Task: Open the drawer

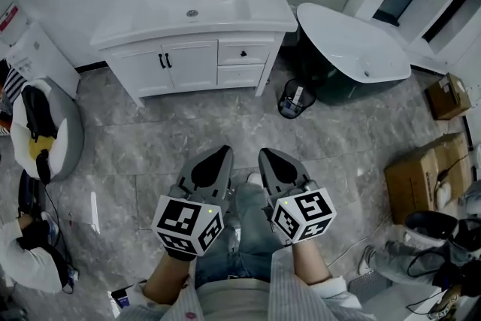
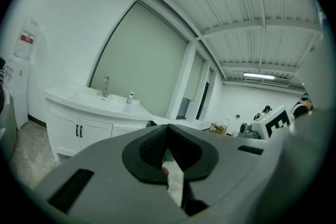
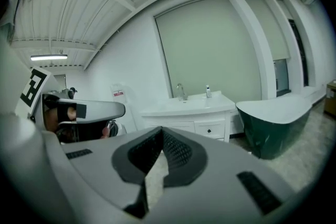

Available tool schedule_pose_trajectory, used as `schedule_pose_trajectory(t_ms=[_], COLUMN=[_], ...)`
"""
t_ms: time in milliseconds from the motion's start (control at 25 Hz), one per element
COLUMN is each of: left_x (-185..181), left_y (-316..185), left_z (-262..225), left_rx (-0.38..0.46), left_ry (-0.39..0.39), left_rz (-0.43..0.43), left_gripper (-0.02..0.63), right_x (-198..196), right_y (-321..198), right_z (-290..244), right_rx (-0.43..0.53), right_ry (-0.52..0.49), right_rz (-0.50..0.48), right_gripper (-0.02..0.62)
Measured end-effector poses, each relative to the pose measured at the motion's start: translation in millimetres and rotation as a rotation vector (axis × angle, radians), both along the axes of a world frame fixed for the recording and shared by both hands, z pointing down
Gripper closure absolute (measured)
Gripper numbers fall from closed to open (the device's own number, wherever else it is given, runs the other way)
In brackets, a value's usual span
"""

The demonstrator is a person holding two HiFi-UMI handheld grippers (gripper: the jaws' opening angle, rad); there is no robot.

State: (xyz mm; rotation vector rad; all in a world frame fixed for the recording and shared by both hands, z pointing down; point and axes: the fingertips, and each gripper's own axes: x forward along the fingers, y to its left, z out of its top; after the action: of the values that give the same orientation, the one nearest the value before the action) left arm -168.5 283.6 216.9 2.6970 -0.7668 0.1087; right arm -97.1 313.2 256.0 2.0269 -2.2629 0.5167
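White and fully closed, the small drawer (image 1: 243, 53) with a black knob is sitting in the white vanity (image 1: 135, 68) well ahead of the grey left gripper (image 1: 216, 160) and right gripper (image 1: 270, 162), both hanging empty with jaws pressed together, so reaching, gripping and pulling are all remaining.

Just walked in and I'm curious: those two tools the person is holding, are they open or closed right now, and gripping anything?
Left tool: closed, holding nothing.
Right tool: closed, holding nothing.
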Motion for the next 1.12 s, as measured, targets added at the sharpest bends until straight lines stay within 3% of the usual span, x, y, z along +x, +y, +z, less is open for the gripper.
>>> schedule_pose_trajectory(t_ms=[480,1120], left_x=[37.8,176.3], left_y=[-67.2,-193.5], left_z=[13.3,-0.9], left_rx=[-0.022,-0.014], left_ry=[-0.004,-0.004], left_rz=[-0.057,-0.104], left_gripper=[0.589,0.589], right_x=[48.8,178.7], right_y=[-58.1,-183.0], right_z=[16.6,6.8], right_rx=[-0.03,-0.052], right_ry=[-0.022,-0.017], right_rz=[-0.03,-0.105], right_gripper=[0.586,0.586])
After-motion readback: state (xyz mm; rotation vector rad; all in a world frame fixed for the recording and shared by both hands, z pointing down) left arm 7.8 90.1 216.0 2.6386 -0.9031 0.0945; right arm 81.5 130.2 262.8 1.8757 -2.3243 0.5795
